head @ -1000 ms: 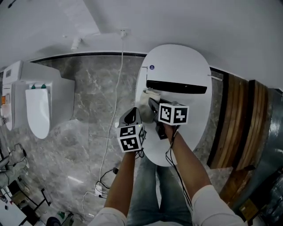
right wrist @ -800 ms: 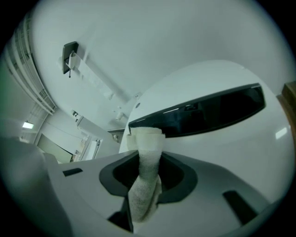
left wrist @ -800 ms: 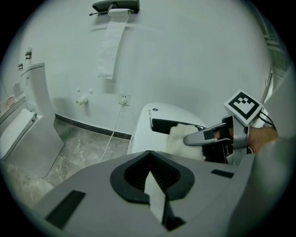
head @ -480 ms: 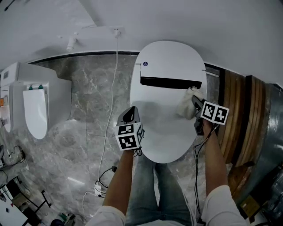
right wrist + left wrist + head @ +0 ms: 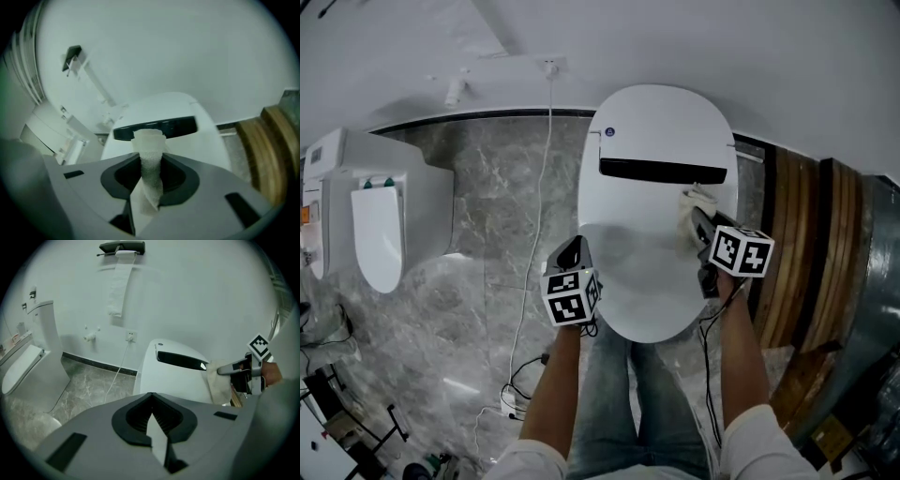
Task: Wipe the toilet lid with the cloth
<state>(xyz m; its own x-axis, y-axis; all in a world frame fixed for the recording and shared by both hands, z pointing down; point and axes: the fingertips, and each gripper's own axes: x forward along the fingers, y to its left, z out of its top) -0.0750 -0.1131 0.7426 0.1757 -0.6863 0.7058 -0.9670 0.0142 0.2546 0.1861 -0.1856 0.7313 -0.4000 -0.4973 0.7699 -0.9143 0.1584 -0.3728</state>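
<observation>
The white oval toilet lid [image 5: 652, 244] lies closed in front of me, with a black bar [image 5: 661, 171] across its far part. My right gripper [image 5: 699, 221] is shut on a pale cloth [image 5: 692, 204] that rests on the lid's right side, just below the bar's right end. The right gripper view shows the cloth [image 5: 151, 168] pinched upright between the jaws, the lid [image 5: 197, 140] beyond. My left gripper [image 5: 572, 255] hovers shut and empty over the lid's near left edge. From the left gripper view, the cloth [image 5: 216, 383] hangs against the lid [image 5: 173, 380].
A second toilet [image 5: 380, 225] stands at the left on the grey marble floor. A white cable [image 5: 539, 216] runs down from a wall outlet [image 5: 549, 67] beside the lid. Wooden boards [image 5: 811, 253] lean at the right. A paper holder [image 5: 122, 247] hangs on the wall.
My right gripper has carried the cloth across the lid from its left side to its right side. The left gripper has barely shifted.
</observation>
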